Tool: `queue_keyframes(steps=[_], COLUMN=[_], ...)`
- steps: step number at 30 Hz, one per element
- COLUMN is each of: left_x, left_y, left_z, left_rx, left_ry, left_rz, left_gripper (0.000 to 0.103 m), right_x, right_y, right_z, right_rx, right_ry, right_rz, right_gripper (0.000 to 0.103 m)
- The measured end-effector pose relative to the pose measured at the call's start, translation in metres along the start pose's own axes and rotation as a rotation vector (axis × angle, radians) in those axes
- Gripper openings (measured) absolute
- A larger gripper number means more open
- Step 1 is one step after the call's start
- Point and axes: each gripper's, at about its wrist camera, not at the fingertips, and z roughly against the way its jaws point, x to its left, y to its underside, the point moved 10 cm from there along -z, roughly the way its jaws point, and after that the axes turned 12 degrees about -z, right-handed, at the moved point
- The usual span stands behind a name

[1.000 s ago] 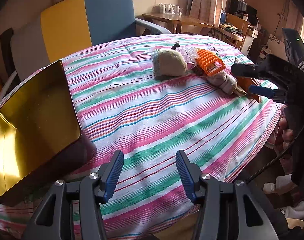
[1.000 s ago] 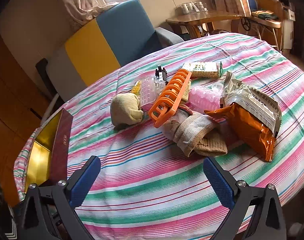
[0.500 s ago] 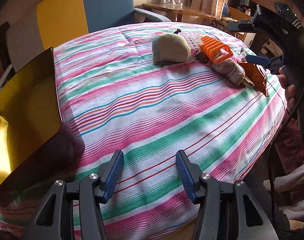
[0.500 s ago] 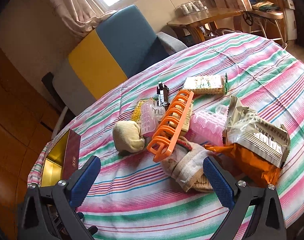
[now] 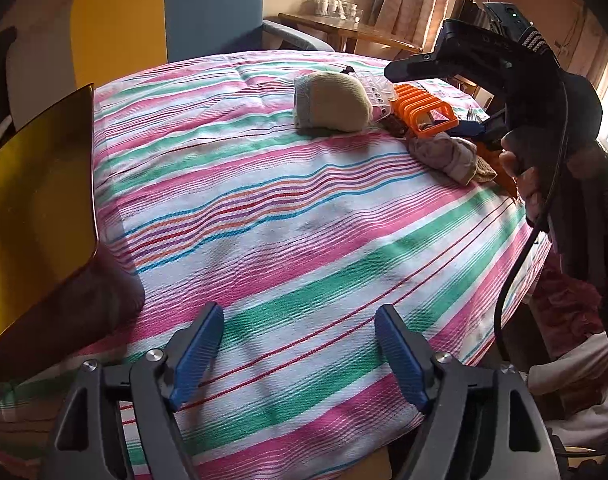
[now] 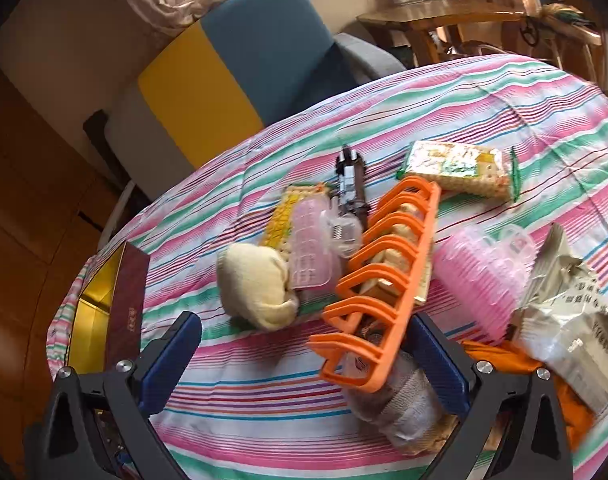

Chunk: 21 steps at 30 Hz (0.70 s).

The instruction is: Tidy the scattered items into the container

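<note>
The right tool [image 6: 304, 364] is spread wide around the orange rack [image 6: 378, 284], whose long side points to one o'clock.

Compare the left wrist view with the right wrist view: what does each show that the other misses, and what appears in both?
Only the left wrist view shows the right gripper from outside, with the hand holding it, and the left gripper, its jaws opening over bare cloth. Only the right wrist view shows the cracker packet, pink container and silver snack bag. Both show the gold box, rolled sock, orange rack and striped tablecloth.
</note>
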Motion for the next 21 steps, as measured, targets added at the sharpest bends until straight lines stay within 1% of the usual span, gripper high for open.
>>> queue_keyframes(steps=[3,8,10,13,16,18,21], left_x=[0.001,0.001,0.001,0.001,0.0,0.0,0.0], left_y=[0.0,-0.001,-0.002,-0.002,-0.002,-0.003,-0.003], left_z=[0.0,0.0,-0.001,-0.001,0.0,0.0,0.0], left_rx=[-0.006,-0.012,-0.013,-0.017,-0.02,-0.022,-0.027], left_ry=[0.014,0.036,0.036,0.03,0.028,0.03,0.032], left_rz=[0.015,0.037,0.039,0.038,0.036,0.037,0.038], left_gripper=[0.081,0.082,0.082,0.082,0.084,0.085,0.085], right_x=[0.006,0.016,0.019,0.015,0.01,0.007,0.004], right_y=[0.014,0.04,0.046,0.048,0.033,0.015,-0.017], right_z=[0.001,0.02,0.03,0.045,0.057,0.062,0.058], right_rx=[0.024,0.067,0.067,0.052,-0.004,-0.044,-0.092], right_ry=[-0.044,-0.152,-0.164,-0.166,-0.151,-0.134,-0.091], right_rz=[-0.003,-0.003,0.0,-0.011,-0.03,-0.046,-0.063], right_gripper=[0.103,0.103,0.103,0.103,0.103,0.103,0.103])
